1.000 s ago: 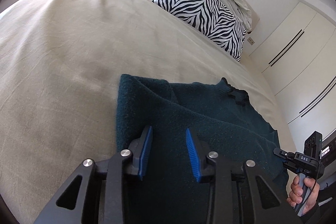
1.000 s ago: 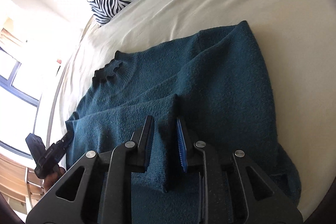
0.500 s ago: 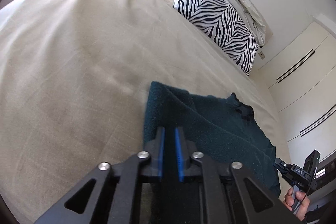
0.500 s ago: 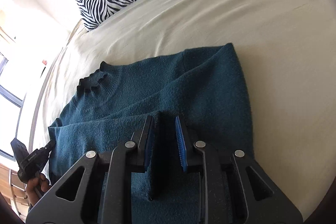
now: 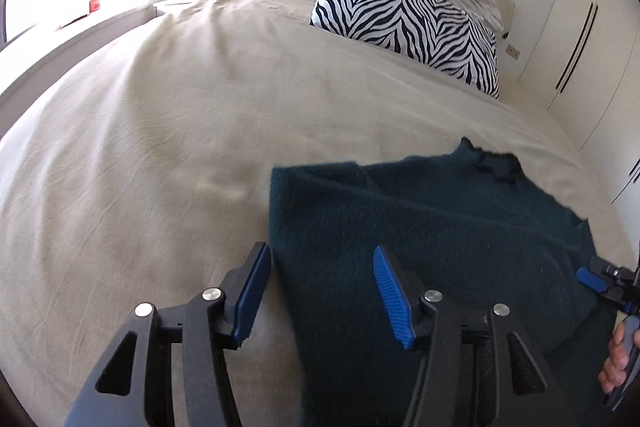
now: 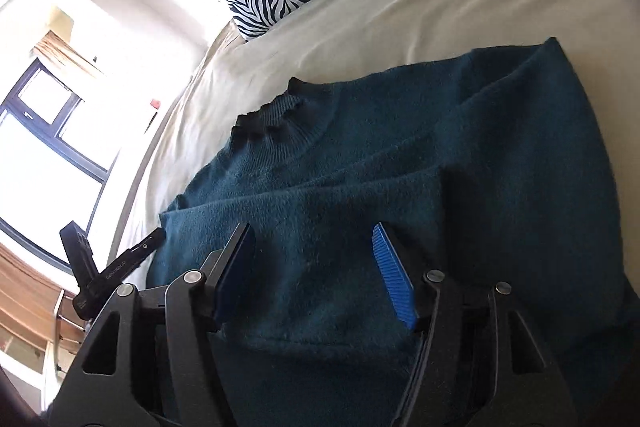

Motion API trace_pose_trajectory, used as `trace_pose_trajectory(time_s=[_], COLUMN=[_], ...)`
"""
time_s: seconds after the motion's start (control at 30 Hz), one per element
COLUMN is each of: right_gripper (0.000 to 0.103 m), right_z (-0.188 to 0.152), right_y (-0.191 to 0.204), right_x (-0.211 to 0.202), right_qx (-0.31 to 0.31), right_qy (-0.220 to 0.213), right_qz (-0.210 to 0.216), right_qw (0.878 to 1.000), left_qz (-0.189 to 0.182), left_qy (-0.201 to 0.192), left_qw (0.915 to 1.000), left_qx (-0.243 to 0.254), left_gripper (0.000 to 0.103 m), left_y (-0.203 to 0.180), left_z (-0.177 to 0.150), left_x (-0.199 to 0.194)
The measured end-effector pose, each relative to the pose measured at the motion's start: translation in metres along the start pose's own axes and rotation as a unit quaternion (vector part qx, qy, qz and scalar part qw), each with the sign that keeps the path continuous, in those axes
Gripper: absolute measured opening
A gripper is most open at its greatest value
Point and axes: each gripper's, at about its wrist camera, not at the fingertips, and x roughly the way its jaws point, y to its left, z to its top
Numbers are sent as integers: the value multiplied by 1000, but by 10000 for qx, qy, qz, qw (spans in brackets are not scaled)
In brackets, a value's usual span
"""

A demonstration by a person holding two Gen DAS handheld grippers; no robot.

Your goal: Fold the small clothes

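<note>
Half a second before, both pairs of blue-padded tongs were nearly together over the dark teal sweater (image 6: 400, 155); now the left gripper (image 5: 322, 291) and the right gripper (image 6: 316, 267) had just been opening and stood apart, pads pressing on nothing, the knit lying below the gaps. The sweater lay partly folded on the beige bedspread (image 5: 160, 147), collar toward the zebra-striped pillow (image 5: 408, 23), its left edge just inside the left gripper's left pad. In the left view that pillow sat farther toward the middle than before, and the right hand (image 5: 618, 359) showed at the frame's edge.

zebra pillow (image 5: 412, 23) on beige bed (image 5: 160, 131), wardrobe (image 5: 588, 27) beside.
</note>
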Motion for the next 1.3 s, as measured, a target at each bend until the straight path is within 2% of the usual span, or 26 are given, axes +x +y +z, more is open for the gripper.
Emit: trace_pose_trajectory(time_s=[0.1, 0.17, 0.23, 0.27, 0.33, 0.47, 0.57, 0.63, 0.87, 1.03, 1.17, 1.23, 1.27, 1.3], right_gripper=[60, 60, 60, 60, 60, 60, 60, 60, 60, 60, 59, 48, 39, 31], right_z=[-21, -37, -56, -66, -89, -141, -180, -203, -252, -273, -276, -274, -271, -270], right_y=[-2, -5, -8, -8, -11, -17, -21, -26, -55, -60, -56, -57, -57, -58], right_x=[-30, -59, -92, -109, -140, -187, -215, -233, -287, -292, -289, -287, -286, -284], right_qx=[-26, 27, 120, 154, 194, 204, 160, 195, 598, 567, 455, 441, 441, 443], right_qy=[-88, -183, -373, -454, -508, -339, -202, -135, 147, 431, 575, 671, 714, 752], right_qz=[-189, -399, -363, -371, -464, -768, -1059, -1294, -1698, -1743, -1796, -1819, -1838, -1836], right_qw=[9998, 9990, 9986, 9982, 9974, 9963, 9940, 9913, 9835, 9821, 9810, 9800, 9794, 9791], left_qz=[228, 274, 212, 160, 16, -339, -567, -706, -1066, -1043, -1024, -972, -944, -922], left_qy=[-145, -298, -355, -327, -156, 421, 897, 988, 1381, 1621, 1755, 1797, 1822, 1856], left_qw=[9988, 9982, 9982, 9984, 9990, 9985, 9938, 9917, 9823, 9798, 9784, 9780, 9778, 9772], left_qx=[414, 447, 423, 433, 413, 56, -346, -423, -681, -531, -389, -413, -434, -455], left_gripper=[58, 59, 73, 75, 79, 79, 79, 79, 79, 77, 74, 62, 58, 47], left_y=[-3, 0, 1, 0, 1, 8, 16, 15, 11, 4, -2, 0, 2, 4], left_z=[-25, -44, -64, -76, -103, -156, -196, -215, -238, -247, -249, -249, -249, -250], left_x=[-36, -69, -101, -116, -142, -173, -186, -198, -218, -217, -216, -215, -214, -214])
